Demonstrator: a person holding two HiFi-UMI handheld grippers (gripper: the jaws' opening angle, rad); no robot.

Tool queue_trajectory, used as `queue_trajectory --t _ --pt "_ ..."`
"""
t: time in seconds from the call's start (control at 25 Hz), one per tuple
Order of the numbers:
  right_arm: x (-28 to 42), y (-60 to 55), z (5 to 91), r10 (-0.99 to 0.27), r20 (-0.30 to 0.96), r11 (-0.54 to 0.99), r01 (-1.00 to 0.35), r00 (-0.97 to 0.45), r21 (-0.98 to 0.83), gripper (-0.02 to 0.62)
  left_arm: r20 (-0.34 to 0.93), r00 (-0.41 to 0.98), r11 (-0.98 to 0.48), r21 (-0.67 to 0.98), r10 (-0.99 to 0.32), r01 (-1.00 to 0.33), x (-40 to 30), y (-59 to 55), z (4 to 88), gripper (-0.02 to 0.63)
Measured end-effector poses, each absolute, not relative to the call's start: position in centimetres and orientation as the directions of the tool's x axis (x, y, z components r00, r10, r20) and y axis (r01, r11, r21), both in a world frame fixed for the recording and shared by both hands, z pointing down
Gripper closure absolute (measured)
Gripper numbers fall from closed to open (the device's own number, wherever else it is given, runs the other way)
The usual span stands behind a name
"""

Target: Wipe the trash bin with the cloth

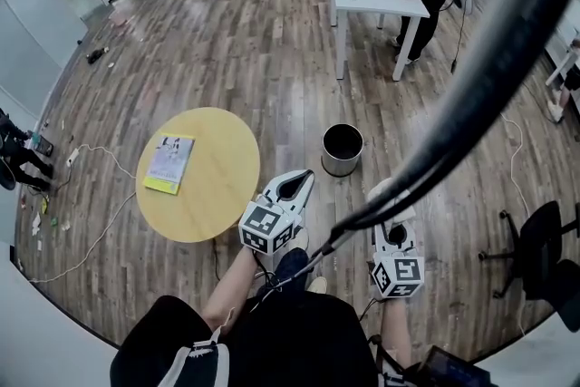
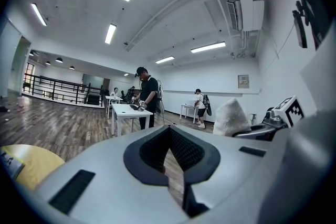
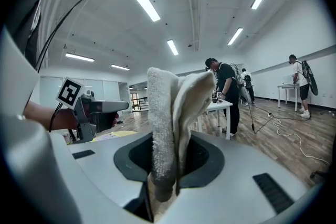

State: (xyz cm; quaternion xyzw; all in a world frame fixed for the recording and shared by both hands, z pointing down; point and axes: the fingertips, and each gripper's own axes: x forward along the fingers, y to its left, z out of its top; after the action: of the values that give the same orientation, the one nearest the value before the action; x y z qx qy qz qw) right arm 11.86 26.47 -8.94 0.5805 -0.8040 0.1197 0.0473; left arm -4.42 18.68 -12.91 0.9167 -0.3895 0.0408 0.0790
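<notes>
Head view shows the trash bin [image 1: 343, 149] standing upright on the wood floor, just right of the round yellow table [image 1: 199, 172] and a little beyond both grippers. Nothing is touching it yet. The right gripper [image 3: 168, 165] is clamped on the cloth [image 3: 173, 123], a folded white terry piece sticking up past the jaws. It looks soft and limp, so it should mould to the bin's curve, but only if it's pressed flat. The left gripper [image 2: 170, 157] has its jaws closed together, with nothing between them. The bin looks metal, light and empty, so I'd expect it to skid or tip under a wipe. Steadying it at the rim with the left gripper seems wise.
</notes>
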Motion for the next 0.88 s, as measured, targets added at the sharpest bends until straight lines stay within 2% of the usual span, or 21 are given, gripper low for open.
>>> queue_trajectory --t 0.2,0.4,0.88 --pt "10.6 22.1 -9.4 -0.925 0.218 0.287 -0.948 -0.311 -0.135 0.5 0.132 0.701 -0.69 0.125 -0.701 -0.713 -5.8 13.9 -13.0 0.611" --pt "9.0 17.1 -10.2 -0.938 0.212 0.252 -0.959 -0.276 -0.133 0.5 0.145 0.715 -0.714 0.069 -0.684 -0.697 -7.1 8.6 -13.0 0.611" --pt "7.0 9.6 -11.1 -0.955 0.211 0.192 -0.976 -0.21 -0.103 0.5 0.123 0.753 -0.747 0.101 -0.646 -0.657 -9.2 1.0 -12.7 0.611"
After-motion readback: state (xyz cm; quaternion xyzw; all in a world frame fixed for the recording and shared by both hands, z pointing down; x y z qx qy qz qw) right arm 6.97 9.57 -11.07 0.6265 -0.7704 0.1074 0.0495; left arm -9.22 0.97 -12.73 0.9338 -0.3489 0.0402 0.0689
